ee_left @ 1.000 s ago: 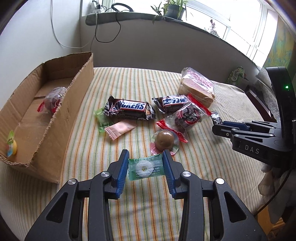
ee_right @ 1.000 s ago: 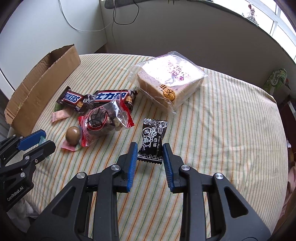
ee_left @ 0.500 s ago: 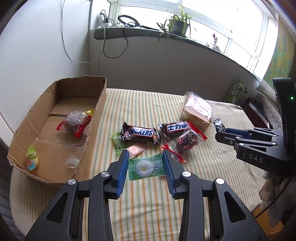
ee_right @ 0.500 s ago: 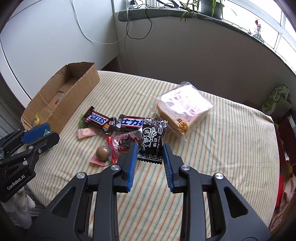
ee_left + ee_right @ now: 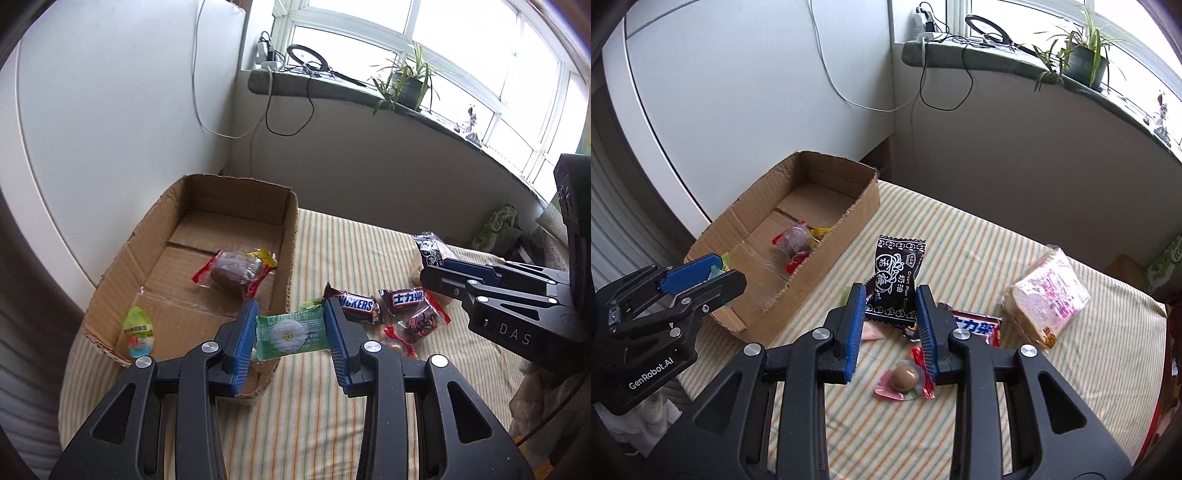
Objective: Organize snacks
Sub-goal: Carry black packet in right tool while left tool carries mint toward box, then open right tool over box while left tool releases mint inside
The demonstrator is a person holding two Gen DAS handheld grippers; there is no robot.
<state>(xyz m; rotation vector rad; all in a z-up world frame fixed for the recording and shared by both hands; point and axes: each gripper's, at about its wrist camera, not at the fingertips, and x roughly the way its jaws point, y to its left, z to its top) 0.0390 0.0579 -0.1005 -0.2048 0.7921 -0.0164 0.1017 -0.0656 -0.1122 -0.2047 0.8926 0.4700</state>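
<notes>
1. Holding a green packet crosswise, the left gripper has its blue fingers closed partway, one pressing on each short end of the wrapper, which spans the gap between them near the tips.
2. The green packet hangs in the air over the near right corner of the cardboard box, clear of the striped table below.
3. The right gripper is likewise closed partway on a black packet; its fingers squeeze the lower part of the wrapper from both sides, and the upper half sticks up past the tips.
4. The black packet is lifted off the table, with the box to its left in the right wrist view.
5. Inside the box lie a dark cake in a clear wrapper with red ends, a yellow wrapper just beside it, and a small green-and-white egg-shaped packet near the front wall.
6. Still on the table, right of the box, are two Snickers bars, one with Chinese lettering, and a clear bag with red edges holding something dark.
7. A brown ball on a pink wrapper lies on the table under the right gripper, and a bagged loaf of sliced bread sits farther right.
8. A window sill behind carries a potted plant and cables.
</notes>
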